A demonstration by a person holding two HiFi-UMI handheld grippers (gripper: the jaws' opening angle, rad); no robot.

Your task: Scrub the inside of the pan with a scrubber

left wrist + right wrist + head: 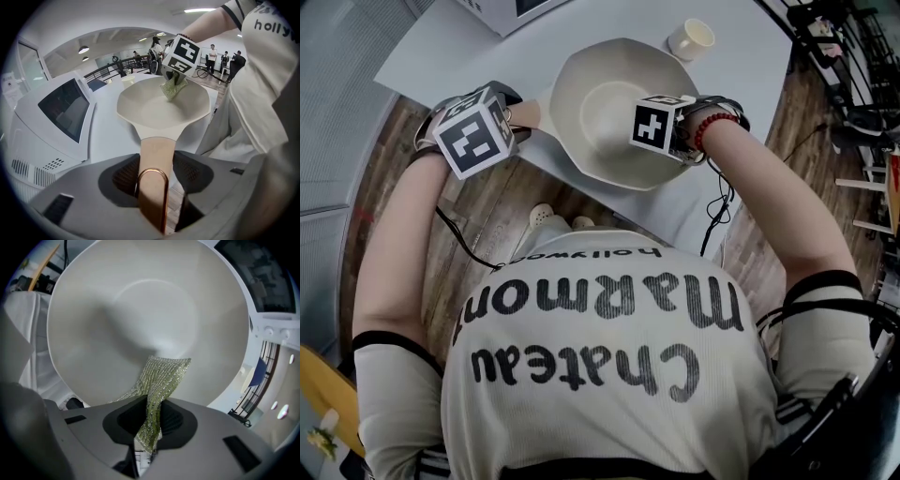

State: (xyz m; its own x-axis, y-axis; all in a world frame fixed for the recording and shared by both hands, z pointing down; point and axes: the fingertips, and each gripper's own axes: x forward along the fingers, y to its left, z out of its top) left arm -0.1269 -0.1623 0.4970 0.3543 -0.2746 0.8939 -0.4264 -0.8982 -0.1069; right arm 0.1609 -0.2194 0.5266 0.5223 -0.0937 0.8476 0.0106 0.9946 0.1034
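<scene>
A cream pan (600, 103) sits on the white table (459, 56), its near side past the table's edge. Its tan handle (157, 154), with a copper hanging loop, runs between the jaws of my left gripper (154, 176), which is shut on it. My right gripper (150, 420) is shut on a green-silver mesh scrubber (161, 376). The scrubber's free end lies against the pan's inner wall (140, 310) on the near side. In the left gripper view the scrubber (172, 89) hangs under the right gripper's marker cube (183, 54), inside the pan (154, 110).
A white appliance with a dark screen (61, 112) stands on the table left of the pan. A small cream cup (691, 39) sits behind the pan. A black cable (717, 202) hangs by the table's right edge. Several people stand in the far background.
</scene>
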